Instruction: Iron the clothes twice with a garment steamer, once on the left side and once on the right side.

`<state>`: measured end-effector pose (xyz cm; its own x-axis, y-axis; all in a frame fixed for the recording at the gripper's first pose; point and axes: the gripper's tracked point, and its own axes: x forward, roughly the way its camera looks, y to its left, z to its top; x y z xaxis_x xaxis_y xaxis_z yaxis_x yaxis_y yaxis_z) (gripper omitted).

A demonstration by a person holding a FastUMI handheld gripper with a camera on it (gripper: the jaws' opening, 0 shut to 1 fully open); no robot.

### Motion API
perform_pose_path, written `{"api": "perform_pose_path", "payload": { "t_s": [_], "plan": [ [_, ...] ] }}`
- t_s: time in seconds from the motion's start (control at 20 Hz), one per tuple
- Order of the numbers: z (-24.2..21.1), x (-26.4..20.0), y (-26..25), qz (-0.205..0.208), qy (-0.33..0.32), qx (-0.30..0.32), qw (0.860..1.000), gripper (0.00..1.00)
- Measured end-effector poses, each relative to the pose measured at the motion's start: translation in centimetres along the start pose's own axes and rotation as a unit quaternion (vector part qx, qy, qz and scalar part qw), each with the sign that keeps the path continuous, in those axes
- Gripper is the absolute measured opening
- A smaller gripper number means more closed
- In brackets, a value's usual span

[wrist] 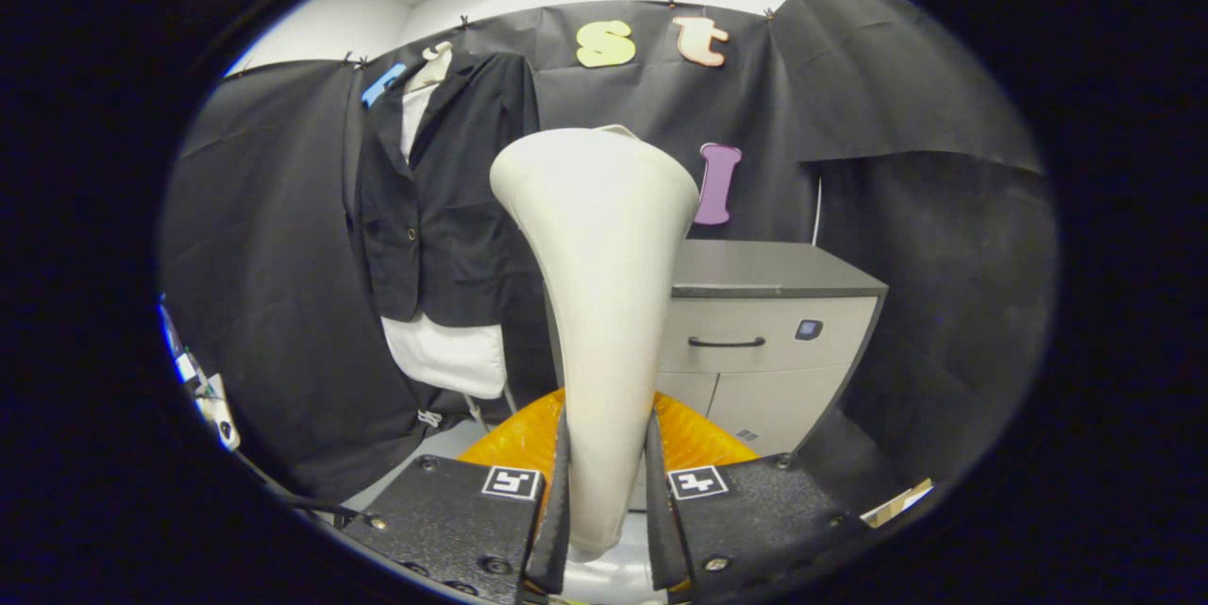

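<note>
We have the gripper [604,482] clamped on the stiff, smooth steamer head's [596,303] narrow neck between our fingers, likely slippery, with the soft jacket [444,199] hanging beyond, leftward.

A grey-topped cabinet [769,270] with a handled drawer stands on the pale floor [444,449] against the black cloth wall, beyond the tongs [605,529], which clamp the cream steamer [599,303]
</note>
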<state>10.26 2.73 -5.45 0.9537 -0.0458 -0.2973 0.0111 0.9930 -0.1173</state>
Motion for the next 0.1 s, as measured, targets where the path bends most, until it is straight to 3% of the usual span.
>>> {"api": "perform_pose_path", "payload": {
  "t_s": [0.1],
  "plan": [
    [-0.83, -1.30, -1.32, 0.009, 0.006, 0.002, 1.000, 0.36]
  ]
}}
